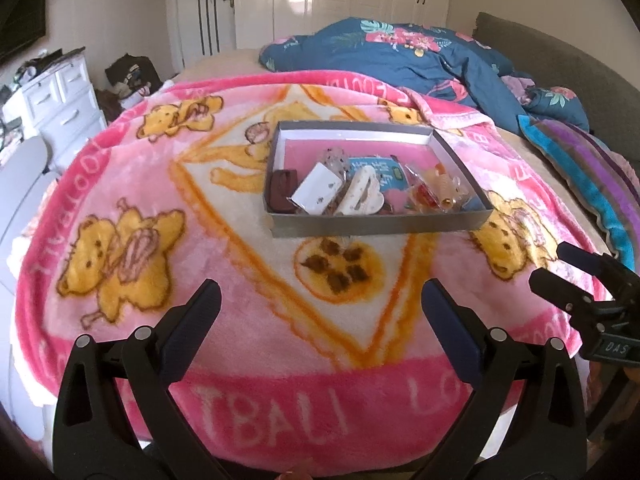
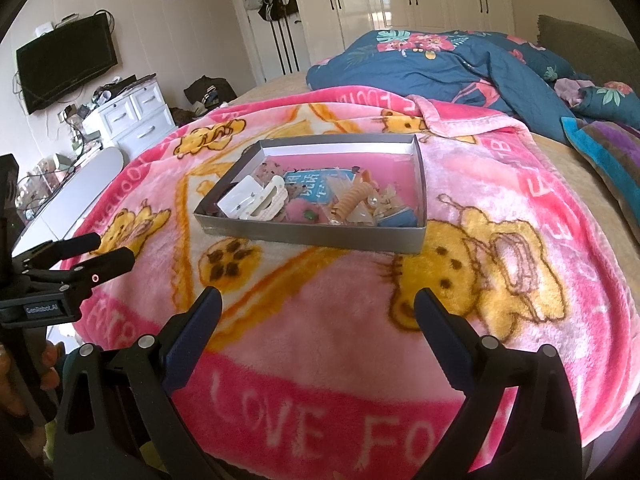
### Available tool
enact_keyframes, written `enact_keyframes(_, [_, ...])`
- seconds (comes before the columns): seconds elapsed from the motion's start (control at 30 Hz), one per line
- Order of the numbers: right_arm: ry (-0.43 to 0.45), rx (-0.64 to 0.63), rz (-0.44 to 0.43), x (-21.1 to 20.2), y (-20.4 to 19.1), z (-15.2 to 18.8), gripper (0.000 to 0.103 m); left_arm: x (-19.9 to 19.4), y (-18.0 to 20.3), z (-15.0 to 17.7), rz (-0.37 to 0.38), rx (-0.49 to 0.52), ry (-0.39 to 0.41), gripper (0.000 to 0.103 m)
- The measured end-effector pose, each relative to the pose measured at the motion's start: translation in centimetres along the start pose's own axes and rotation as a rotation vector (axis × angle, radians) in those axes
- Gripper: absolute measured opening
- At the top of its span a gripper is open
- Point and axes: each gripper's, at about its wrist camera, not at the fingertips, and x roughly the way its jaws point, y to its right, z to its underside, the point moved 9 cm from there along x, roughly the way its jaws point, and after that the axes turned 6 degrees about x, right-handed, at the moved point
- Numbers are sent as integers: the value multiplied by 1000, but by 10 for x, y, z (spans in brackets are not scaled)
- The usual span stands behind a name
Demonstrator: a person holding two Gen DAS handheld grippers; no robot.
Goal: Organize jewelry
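A shallow grey box (image 1: 376, 227) (image 2: 312, 235) sits on the pink bear blanket (image 1: 240, 336) (image 2: 328, 344). It holds jewelry and hair pieces: a white earring card (image 1: 318, 189), a cream hair clip (image 1: 360, 196) (image 2: 269, 199), a brown case (image 1: 283, 191), a blue card (image 1: 382, 170) (image 2: 316, 188), an orange spiral clip (image 2: 354, 196) and small packets (image 1: 434, 192). My left gripper (image 1: 322, 300) is open and empty, low over the blanket in front of the box. My right gripper (image 2: 316, 306) is open and empty, to the right of the left one. Each gripper shows in the other's view (image 1: 560, 270) (image 2: 106, 254).
A blue floral quilt (image 1: 420, 52) (image 2: 460, 64) is heaped behind the box. A striped pillow (image 1: 592, 172) lies at the right. A white dresser (image 1: 64, 104) (image 2: 132, 116) and a wall TV (image 2: 66, 62) stand to the left, off the bed.
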Motion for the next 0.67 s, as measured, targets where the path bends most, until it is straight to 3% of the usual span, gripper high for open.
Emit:
enact_keyframes(0.47, [-3, 17, 34, 7, 7, -6, 96, 14, -20, 7, -36, -82, -62, 94])
enact_keyframes(0.57, [0, 79, 97, 21, 46, -12, 96, 49, -49, 16, 7, -179, -173, 94])
enact_keyframes(0.67, [21, 158, 252, 42, 120, -26, 98, 76, -94, 17, -97, -220, -212, 94])
